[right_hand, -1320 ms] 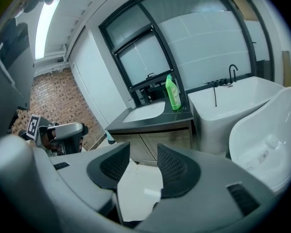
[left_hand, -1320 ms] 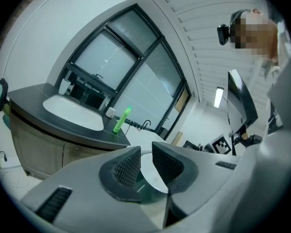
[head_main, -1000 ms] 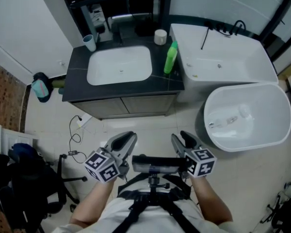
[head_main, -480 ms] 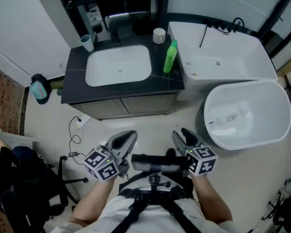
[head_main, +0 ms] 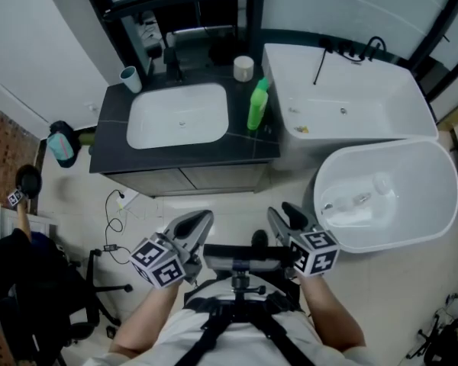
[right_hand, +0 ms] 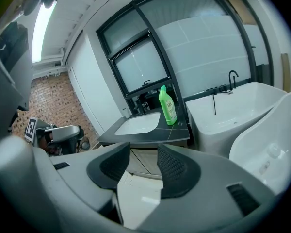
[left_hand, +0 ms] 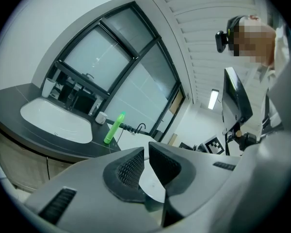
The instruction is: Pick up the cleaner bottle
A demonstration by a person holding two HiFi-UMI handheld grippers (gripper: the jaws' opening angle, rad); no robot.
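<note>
Dark table (head_main: 259, 139) holds the cleaner bottle (head_main: 257, 107) at our twelve o'clock. Our left gripper (left_hand: 146, 148) has just closed, empty; right gripper (right_hand: 144, 147) wide

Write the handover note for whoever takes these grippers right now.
Left gripper: jaws have just closed; shut, empty.
Right gripper: open, empty.
Bottle: upright on the counter, right of the basin, untouched.
Both grippers are held close to the person, well short of the counter.
Done: nothing yet.
Left: reach the bottle, probably with the open right gripper, close on it, lift.
</note>
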